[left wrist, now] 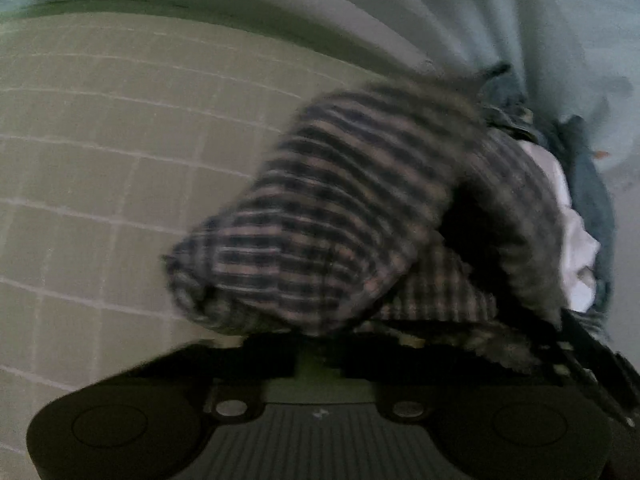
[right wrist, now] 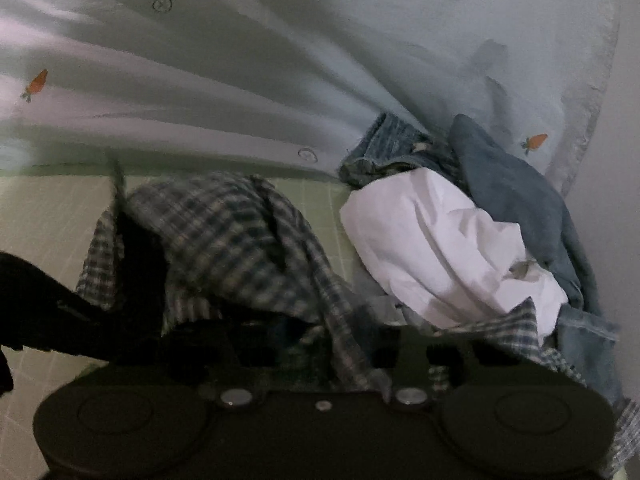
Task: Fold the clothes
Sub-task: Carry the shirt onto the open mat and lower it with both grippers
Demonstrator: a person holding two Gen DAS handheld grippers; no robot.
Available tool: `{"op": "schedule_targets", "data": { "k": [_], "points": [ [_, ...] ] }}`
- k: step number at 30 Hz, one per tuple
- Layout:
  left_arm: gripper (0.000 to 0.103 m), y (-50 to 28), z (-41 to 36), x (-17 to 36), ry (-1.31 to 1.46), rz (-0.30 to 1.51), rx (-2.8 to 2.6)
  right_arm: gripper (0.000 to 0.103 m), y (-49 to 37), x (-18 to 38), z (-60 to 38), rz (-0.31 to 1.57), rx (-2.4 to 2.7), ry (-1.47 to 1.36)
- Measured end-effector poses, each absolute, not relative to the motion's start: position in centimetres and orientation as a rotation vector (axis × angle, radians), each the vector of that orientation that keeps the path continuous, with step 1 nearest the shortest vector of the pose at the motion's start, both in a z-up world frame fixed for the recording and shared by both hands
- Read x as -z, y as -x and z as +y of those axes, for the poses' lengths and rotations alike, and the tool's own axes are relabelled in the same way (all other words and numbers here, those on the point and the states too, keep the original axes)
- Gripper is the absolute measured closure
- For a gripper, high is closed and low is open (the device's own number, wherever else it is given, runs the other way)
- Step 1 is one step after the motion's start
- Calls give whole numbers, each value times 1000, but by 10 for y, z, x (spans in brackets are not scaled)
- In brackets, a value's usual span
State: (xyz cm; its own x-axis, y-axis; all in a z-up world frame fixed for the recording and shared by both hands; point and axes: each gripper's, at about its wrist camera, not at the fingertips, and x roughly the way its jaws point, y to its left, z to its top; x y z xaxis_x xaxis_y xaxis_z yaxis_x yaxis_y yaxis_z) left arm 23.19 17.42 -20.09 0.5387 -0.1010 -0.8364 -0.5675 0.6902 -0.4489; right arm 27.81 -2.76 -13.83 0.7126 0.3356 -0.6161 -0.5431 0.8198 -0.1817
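A blue-and-cream plaid shirt (left wrist: 320, 220) is bunched up right in front of my left gripper (left wrist: 316, 354). Its dark jaws look shut on a fold of the shirt, and the cloth hides the fingertips. In the right wrist view the same plaid shirt (right wrist: 224, 240) is draped in a heap, with a strip running down between the jaws of my right gripper (right wrist: 340, 360), which is shut on it. A dark shape at the left of that view is the other gripper (right wrist: 60, 312), next to the shirt.
A green mat with a white grid (left wrist: 100, 160) covers the surface. At the right lies a pile: a white garment (right wrist: 440, 248), blue denim pieces (right wrist: 512, 192) and jeans (right wrist: 392, 140). Behind hangs pale blue cloth with carrot prints (right wrist: 280, 60).
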Motion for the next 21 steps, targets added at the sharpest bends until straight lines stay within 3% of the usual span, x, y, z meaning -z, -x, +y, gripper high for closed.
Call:
{"op": "schedule_targets", "data": {
  "k": [5, 21],
  "points": [
    [98, -208, 196, 184, 771, 916, -446, 100, -274, 121, -42, 539, -484, 304],
    [99, 0, 247, 83, 544, 667, -876, 100, -127, 54, -38, 436, -771, 202]
  ]
}}
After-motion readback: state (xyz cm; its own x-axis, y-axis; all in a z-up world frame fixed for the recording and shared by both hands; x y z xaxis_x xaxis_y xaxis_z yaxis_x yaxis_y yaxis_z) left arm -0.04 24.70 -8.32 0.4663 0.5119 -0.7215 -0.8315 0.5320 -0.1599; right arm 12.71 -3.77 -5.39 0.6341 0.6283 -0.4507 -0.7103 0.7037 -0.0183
